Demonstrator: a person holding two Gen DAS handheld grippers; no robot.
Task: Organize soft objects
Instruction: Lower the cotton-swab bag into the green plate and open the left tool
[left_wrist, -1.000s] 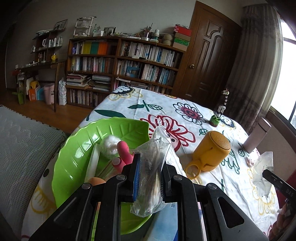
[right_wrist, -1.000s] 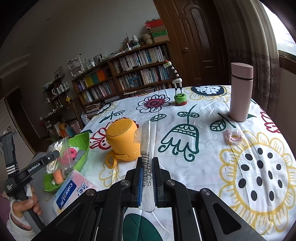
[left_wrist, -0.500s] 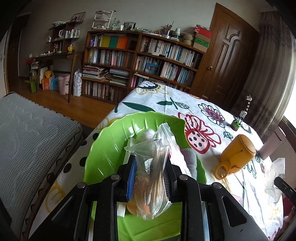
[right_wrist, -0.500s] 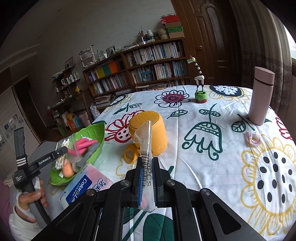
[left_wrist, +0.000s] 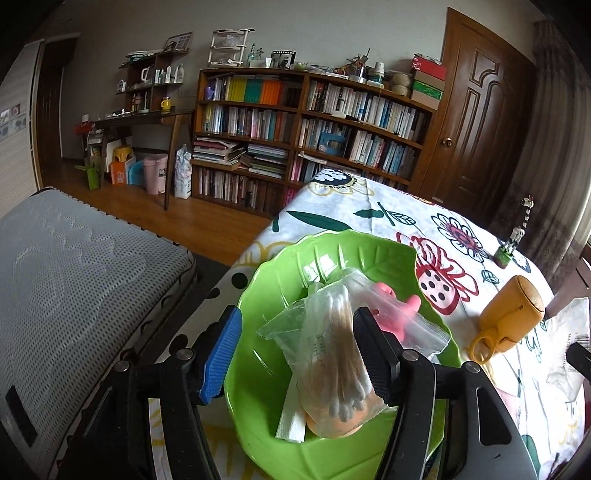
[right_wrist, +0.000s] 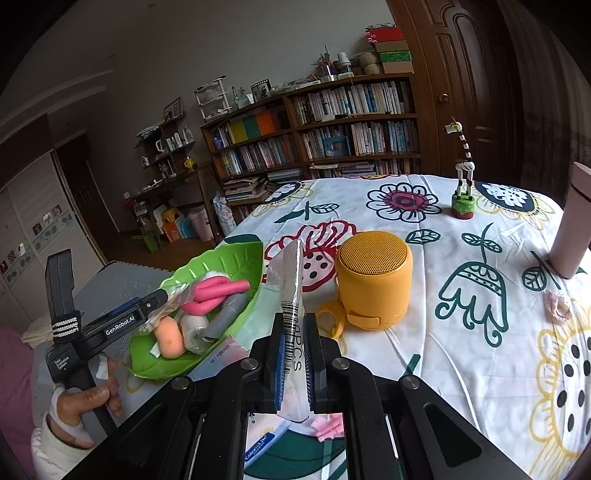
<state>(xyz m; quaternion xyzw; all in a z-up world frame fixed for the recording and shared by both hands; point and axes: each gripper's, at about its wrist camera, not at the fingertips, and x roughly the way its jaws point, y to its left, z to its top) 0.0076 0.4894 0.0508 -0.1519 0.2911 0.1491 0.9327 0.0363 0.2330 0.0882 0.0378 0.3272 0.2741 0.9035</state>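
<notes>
While the left hand-held gripper (left_wrist: 295, 354) hung over the green leaf dish (left_wrist: 266, 306), its jaws stood wide apart, and the bag of cotton swabs (left_wrist: 332, 354) lay between them, leaning on the right finger; whether it was fully let go, cannot tell. Bag sat in the dish on top of a pink foam roller (right_wrist: 218, 290), an orange sponge (right_wrist: 169, 336), a grey piece (right_wrist: 225, 317) and a small white roll (right_wrist: 195, 328). Step in hand looked like dropping the swab bag into the dish; next move would call for lifting that gripper clear without dragging the bag out. "GenRobot.AI" read on its side in the right view. Further right, the right hand-held gripper (right_wrist: 295, 354) was clamped narrow on a flat clear packet (right_wrist: 293, 295) printed with a barcode and "PCS", held above the worktop (right_wrist: 461, 332) near the yellow speaker (right_wrist: 373, 280); it probably goes to the dish next. Tissue pack (right_wrist: 264, 443) below read "Colours Life", partly hidden.
</notes>
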